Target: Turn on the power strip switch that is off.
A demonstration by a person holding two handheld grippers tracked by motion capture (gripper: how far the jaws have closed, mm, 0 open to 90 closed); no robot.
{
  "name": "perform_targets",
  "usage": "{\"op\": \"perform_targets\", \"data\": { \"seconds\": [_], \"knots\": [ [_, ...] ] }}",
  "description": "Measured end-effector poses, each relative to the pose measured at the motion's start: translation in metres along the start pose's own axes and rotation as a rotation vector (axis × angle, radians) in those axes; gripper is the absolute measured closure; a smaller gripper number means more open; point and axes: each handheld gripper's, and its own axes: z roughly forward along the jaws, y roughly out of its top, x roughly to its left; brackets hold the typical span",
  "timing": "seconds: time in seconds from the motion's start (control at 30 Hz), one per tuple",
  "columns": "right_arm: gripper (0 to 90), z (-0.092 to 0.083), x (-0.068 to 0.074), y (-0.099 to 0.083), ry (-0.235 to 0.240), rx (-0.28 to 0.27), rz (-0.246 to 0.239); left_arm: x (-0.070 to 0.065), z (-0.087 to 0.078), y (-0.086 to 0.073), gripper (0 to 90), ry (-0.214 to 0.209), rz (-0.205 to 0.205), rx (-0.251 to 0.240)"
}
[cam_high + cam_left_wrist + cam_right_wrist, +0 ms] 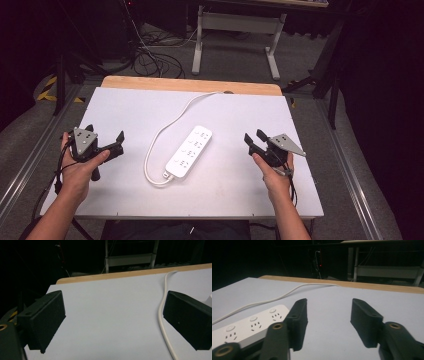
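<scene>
1. At the middle of the white table (125, 195): white power strip (189, 151), lying flat on a diagonal, sockets up, untouched.
2. From its near end: white cord (161, 134), looping round the left side and running to the far edge.
3. Just right of the strip: right gripper (254, 137), about half open, nothing between the jaws, hovering apart from the strip.
4. Well left of the strip: left gripper (105, 134), spread wide and empty, cord near its right jaw in the left gripper view.
5. Likely trouble: strip sliding or spinning on the smooth board if nudged from one side alone.
6. Also possible: cord snagging on a jaw and dragging the strip off line.
</scene>
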Motion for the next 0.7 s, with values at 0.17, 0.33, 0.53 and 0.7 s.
{"op": "perform_targets", "data": {
  "seconds": [0.17, 0.33, 0.53, 0.7],
  "knots": [
    [58.3, 0.0000, 0.0013, -0.0002, 0.028, 0.019, -0.017, -0.0005, 0.0003, 0.0000, 5.0, -0.003, 0.004, 0.006],
    [71.6, -0.0009, 0.0022, 0.0007, 0.055, 0.019, -0.033, -0.0008, 0.0007, -0.0001, 5.2, -0.004, 0.006, 0.006],
    [83.2, -0.0023, 0.0025, 0.0014, 0.077, 0.022, -0.049, -0.0012, 0.0010, -0.0004, 5.3, -0.005, 0.007, 0.007],
    [88.7, -0.0040, 0.0029, 0.0029, 0.095, 0.006, -0.055, -0.0016, 0.0019, -0.0009, 5.3, -0.001, 0.012, 0.015]
  ]
}}
